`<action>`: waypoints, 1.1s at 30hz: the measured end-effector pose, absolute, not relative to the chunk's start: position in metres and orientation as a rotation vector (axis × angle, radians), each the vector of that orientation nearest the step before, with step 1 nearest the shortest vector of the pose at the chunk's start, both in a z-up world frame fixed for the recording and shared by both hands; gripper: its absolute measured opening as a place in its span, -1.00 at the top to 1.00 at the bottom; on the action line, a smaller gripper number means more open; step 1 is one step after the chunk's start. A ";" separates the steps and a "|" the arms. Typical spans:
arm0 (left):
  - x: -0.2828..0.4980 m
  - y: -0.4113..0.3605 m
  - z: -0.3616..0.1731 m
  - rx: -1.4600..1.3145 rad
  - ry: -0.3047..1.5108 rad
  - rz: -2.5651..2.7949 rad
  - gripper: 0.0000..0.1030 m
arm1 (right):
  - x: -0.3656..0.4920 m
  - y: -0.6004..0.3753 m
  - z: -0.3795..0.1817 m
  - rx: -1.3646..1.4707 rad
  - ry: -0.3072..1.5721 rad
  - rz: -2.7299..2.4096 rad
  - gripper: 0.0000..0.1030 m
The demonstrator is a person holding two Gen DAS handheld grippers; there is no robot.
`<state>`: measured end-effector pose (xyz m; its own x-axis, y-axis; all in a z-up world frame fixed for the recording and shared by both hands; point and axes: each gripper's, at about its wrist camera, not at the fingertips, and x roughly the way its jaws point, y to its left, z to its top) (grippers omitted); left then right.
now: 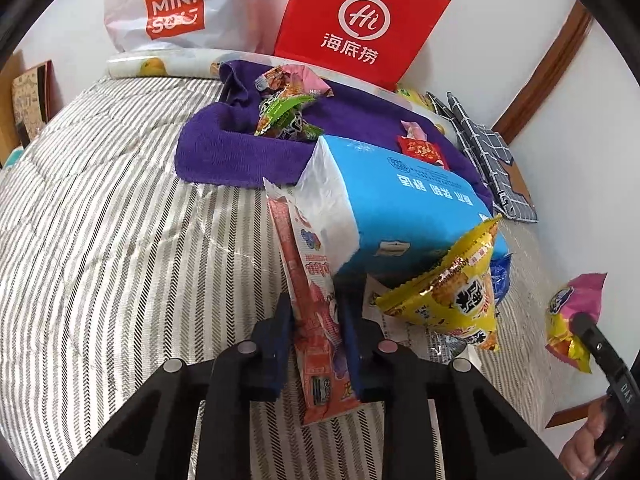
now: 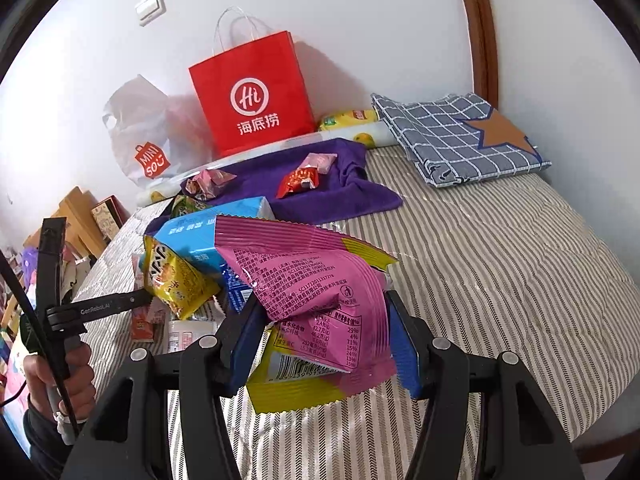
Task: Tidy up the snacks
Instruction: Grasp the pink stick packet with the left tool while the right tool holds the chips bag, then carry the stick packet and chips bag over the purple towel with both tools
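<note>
My left gripper [image 1: 316, 312] is shut on a long pink-and-red snack packet [image 1: 310, 292], which stands between the blue pads and leans against a blue tissue pack [image 1: 404, 208]. A yellow snack bag [image 1: 452, 300] lies just right of it. My right gripper [image 2: 324, 312] is shut on a pink-and-yellow snack bag [image 2: 316, 292], held above the striped bed [image 2: 500, 260]. That bag [image 1: 576, 312] also shows at the right edge of the left wrist view. Several small snacks [image 1: 288, 112] lie on a purple towel [image 1: 224, 148] farther back.
A red paper bag [image 1: 360, 24] and a white plastic bag [image 1: 168, 12] stand against the wall. A blue checked cloth [image 2: 456, 136] lies at the bed's far right corner. More packets [image 2: 180, 280] are piled by the tissue pack. A hand [image 2: 60, 372] holds the left gripper's handle.
</note>
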<state>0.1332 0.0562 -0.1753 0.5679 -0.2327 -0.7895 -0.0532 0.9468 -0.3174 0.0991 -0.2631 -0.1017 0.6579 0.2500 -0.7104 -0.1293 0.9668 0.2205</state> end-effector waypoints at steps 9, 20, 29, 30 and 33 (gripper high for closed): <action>0.128 0.077 -0.164 -0.267 1.000 -0.041 0.61 | 0.104 -0.266 -0.109 0.174 0.833 0.208 -0.12; 0.135 0.076 -0.179 -0.205 0.965 0.030 0.56 | 0.115 -0.261 -0.116 0.154 0.841 0.233 -0.13; 0.134 0.080 -0.181 -0.184 0.937 0.052 0.60 | 0.149 -0.247 -0.131 0.052 0.832 0.210 -0.12; 0.135 0.080 -0.182 -0.191 0.936 0.058 0.58 | 0.153 -0.243 -0.135 0.032 0.833 0.201 -0.12; 0.136 0.079 -0.182 -0.194 0.933 0.076 0.56 | 0.161 -0.237 -0.143 0.005 0.867 0.218 -0.12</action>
<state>0.1360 0.0788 -0.1822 0.5939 -0.0190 -0.8043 -0.1488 0.9799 -0.1330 0.1606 -0.2367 -0.1434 0.6262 0.1925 -0.7555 -0.1883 0.9777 0.0930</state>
